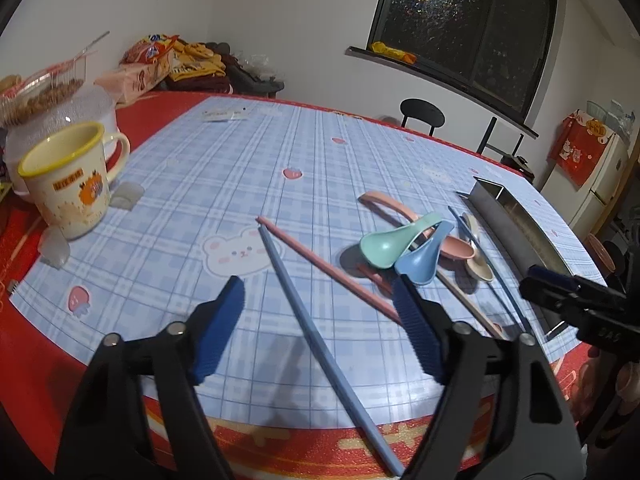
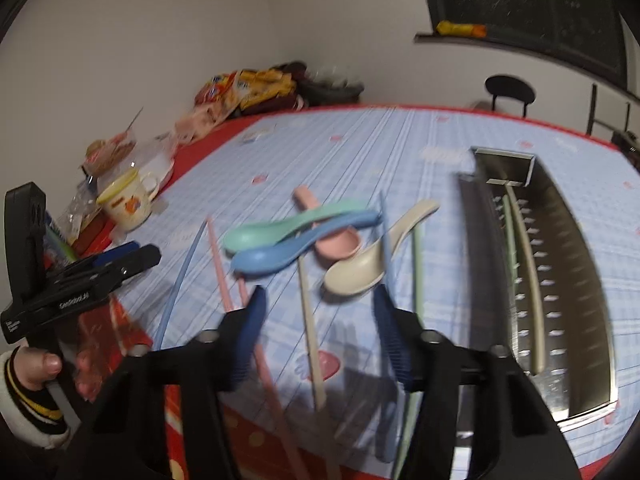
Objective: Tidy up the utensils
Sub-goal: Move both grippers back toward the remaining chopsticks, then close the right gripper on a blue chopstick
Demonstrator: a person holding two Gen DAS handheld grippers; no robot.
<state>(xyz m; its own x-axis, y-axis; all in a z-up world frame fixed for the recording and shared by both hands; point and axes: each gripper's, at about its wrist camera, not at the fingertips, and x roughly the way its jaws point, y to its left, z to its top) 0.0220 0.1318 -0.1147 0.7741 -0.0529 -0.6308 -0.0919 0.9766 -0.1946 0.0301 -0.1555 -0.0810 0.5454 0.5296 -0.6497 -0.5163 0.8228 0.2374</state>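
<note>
My left gripper (image 1: 318,284) is open just above the checked mat; a light blue chopstick (image 1: 316,336) lies between its pads, untouched. A pink chopstick (image 1: 320,264) lies to its right. Green (image 1: 384,244), blue (image 1: 420,264), pink (image 1: 456,248) and beige (image 1: 480,268) spoons sit piled further right. My right gripper (image 2: 320,292) is open over a beige chopstick (image 2: 310,340) in a blurred view, close to the beige spoon (image 2: 360,272), blue spoon (image 2: 280,256) and green spoon (image 2: 280,228). The steel tray (image 2: 580,264) on the right holds two chopsticks (image 2: 528,280).
A cream mug (image 1: 68,184) with a yellow rim stands at the left, among snack bags and a plastic container. The steel tray (image 1: 508,216) runs along the mat's right side. A green chopstick (image 2: 418,264) lies beside it. A person's hand (image 2: 36,368) holds the left gripper.
</note>
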